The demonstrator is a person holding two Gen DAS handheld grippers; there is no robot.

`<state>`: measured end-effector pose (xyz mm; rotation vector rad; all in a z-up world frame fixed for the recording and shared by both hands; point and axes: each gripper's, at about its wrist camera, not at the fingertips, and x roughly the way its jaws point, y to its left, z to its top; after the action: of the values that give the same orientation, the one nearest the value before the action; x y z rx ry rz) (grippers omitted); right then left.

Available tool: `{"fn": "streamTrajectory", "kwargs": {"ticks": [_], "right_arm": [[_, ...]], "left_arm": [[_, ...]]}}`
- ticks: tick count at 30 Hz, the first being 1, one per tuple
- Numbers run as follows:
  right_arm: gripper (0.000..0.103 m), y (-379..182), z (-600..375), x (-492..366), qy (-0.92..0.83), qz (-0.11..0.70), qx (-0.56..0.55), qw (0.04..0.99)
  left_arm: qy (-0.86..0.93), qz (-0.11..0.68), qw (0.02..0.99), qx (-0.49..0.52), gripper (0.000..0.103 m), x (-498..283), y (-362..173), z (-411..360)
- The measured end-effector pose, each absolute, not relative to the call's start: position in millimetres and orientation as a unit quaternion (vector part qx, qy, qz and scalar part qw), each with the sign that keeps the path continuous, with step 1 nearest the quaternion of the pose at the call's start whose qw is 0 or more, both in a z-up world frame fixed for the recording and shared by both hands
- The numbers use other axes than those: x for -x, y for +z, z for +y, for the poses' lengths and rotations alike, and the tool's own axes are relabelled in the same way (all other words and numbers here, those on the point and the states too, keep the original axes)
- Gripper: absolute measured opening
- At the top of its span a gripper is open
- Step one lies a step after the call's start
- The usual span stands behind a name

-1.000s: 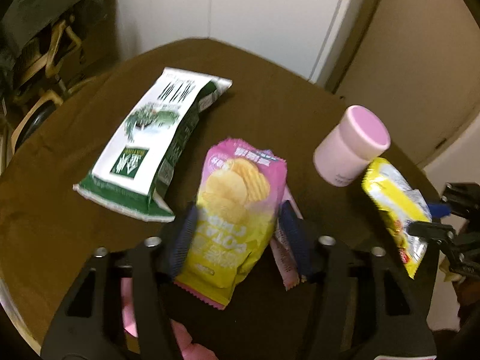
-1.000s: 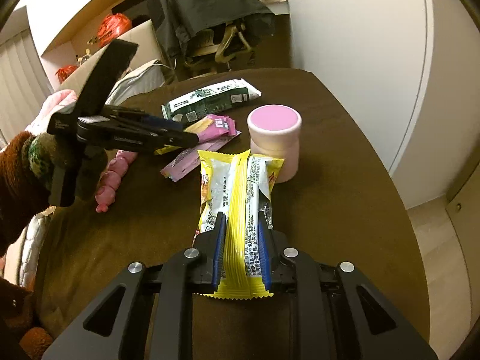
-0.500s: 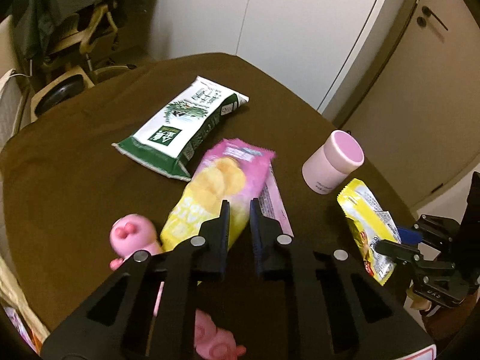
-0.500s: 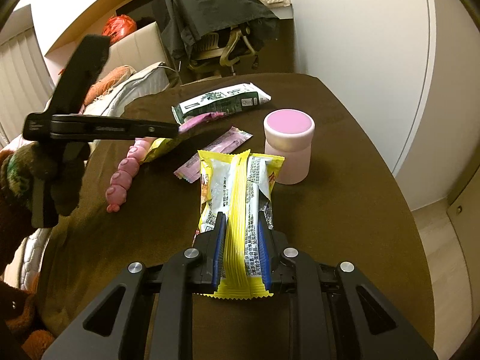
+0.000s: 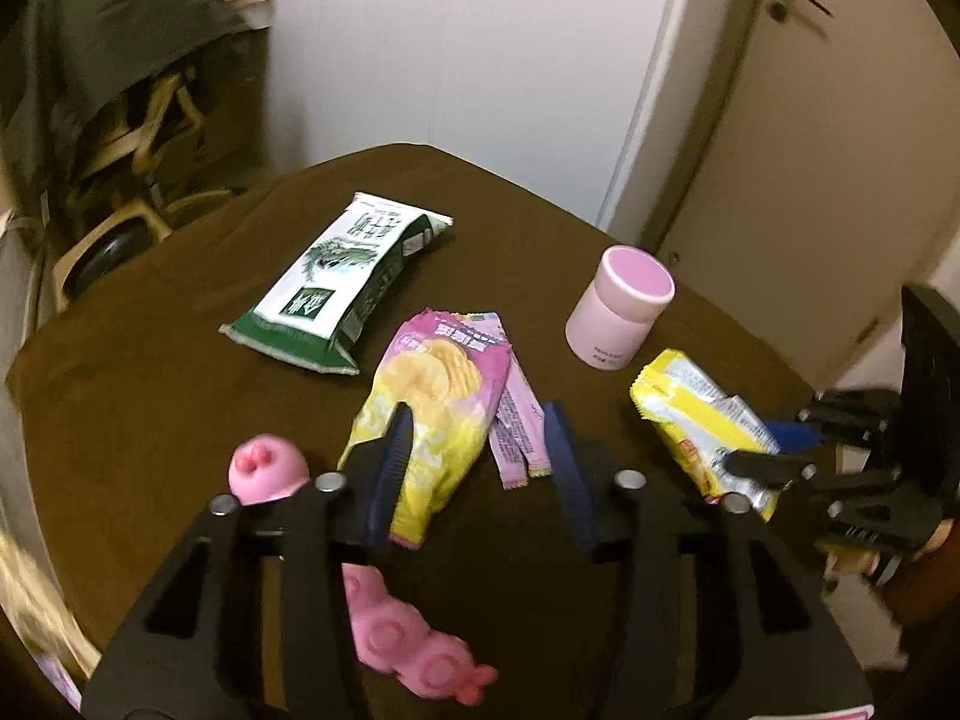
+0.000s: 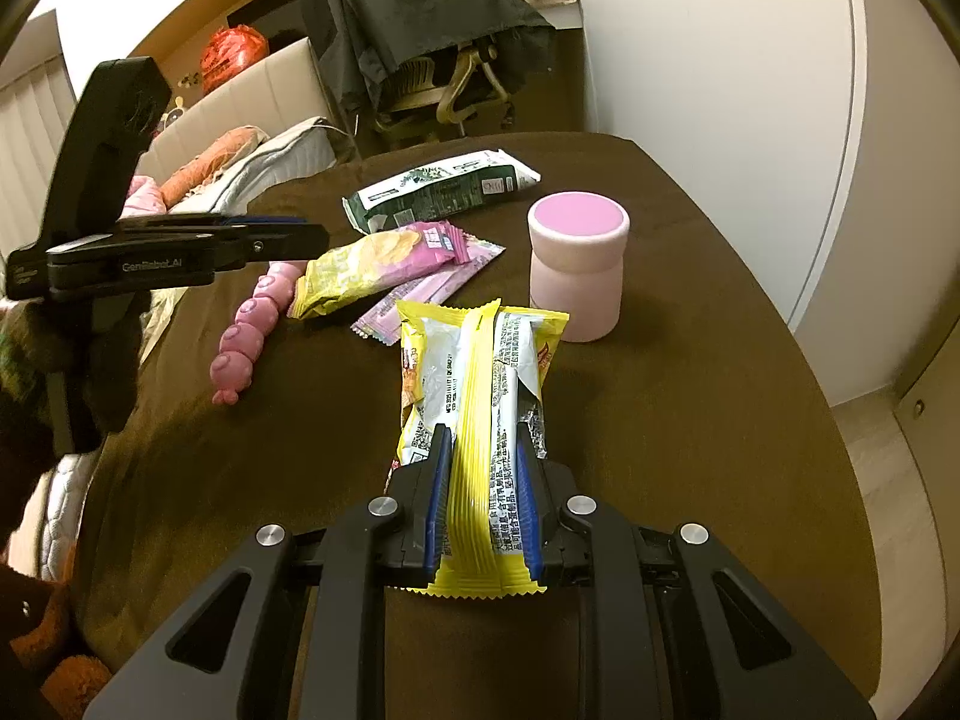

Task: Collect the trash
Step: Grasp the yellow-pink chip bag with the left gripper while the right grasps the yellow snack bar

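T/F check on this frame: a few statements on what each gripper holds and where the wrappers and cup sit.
1. The right gripper is shut on the yellow wrapper. True.
2. The left gripper is shut on the chip bag. False: its jaws are open, the bag lying on the table between them.
3. The pink cup lies on its side. False: it stands upright.
4. The green packet lies flat, beyond the chip bag. True.
5. The pink toy is inside the cup. False: it lies on the table by the chip bag.
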<state>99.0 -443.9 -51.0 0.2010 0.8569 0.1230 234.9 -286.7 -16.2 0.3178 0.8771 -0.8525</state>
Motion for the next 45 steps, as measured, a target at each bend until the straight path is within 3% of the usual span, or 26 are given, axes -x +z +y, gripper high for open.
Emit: {"fn": "streamTrajectory", "kwargs": {"ticks": [9, 10, 14, 23, 24, 25, 26, 27, 32, 33, 36, 37, 45], "right_arm": [[0.019, -58.3, -452.0, -102.2, 0.056, 0.418, -0.107, 0.9], [0.02, -58.5, -451.9, -102.8, 0.056, 0.418, -0.108, 0.9], [0.019, -54.0, -450.3, -104.9, 0.055, 0.411, -0.106, 0.904], [0.02, -34.8, -441.0, -111.9, 0.062, 0.389, -0.089, 0.915], [0.02, -34.0, -440.5, -110.4, 0.062, 0.388, -0.09, 0.915], [0.02, -33.9, -440.3, -108.5, 0.062, 0.387, -0.091, 0.915], [0.02, -34.9, -440.8, -106.5, 0.061, 0.388, -0.092, 0.915], [0.02, -36.5, -441.9, -104.5, 0.059, 0.39, -0.094, 0.914], [0.02, -42.2, -451.8, -94.7, 0.047, 0.398, -0.103, 0.911], [0.02, -42.8, -454.0, -93.2, 0.044, 0.398, -0.105, 0.91], [0.019, -42.8, -459.1, -90.8, 0.039, 0.396, -0.109, 0.911], [0.02, -42.0, -459.9, -90.9, 0.038, 0.395, -0.11, 0.911], [0.02, -25.2, -445.7, -97.4, 0.054, 0.374, -0.098, 0.921]], "left_arm": [[-0.388, 0.473, 0.772, -0.176, 0.044, -280.0, -48.4, -312.0], [-0.389, 0.484, 0.764, -0.173, 0.041, -280.5, -51.7, -314.5], [-0.372, 0.497, 0.765, -0.171, 0.004, -272.1, -59.2, -313.2], [-0.378, 0.471, 0.793, -0.085, 0.001, -240.1, -32.1, -273.2], [-0.382, 0.467, 0.793, -0.083, 0.005, -238.1, -28.8, -272.0], [-0.386, 0.463, 0.794, -0.082, 0.024, -235.7, -28.4, -272.5], [-0.388, 0.46, 0.794, -0.081, 0.051, -233.5, -29.4, -274.6], [-0.387, 0.457, 0.797, -0.078, 0.056, -232.2, -30.5, -276.5], [-0.348, 0.481, 0.799, -0.099, 0.056, -234.5, -55.8, -295.1], [-0.334, 0.493, 0.797, -0.104, 0.053, -235.6, -61.9, -297.9], [-0.331, 0.494, 0.796, -0.11, 0.017, -233.1, -61.5, -302.0], [-0.332, 0.493, 0.798, -0.102, 0.011, -232.9, -58.7, -300.0], [-0.339, 0.441, 0.829, -0.056, 0.007, -212.6, -8.3, -266.4]]}}
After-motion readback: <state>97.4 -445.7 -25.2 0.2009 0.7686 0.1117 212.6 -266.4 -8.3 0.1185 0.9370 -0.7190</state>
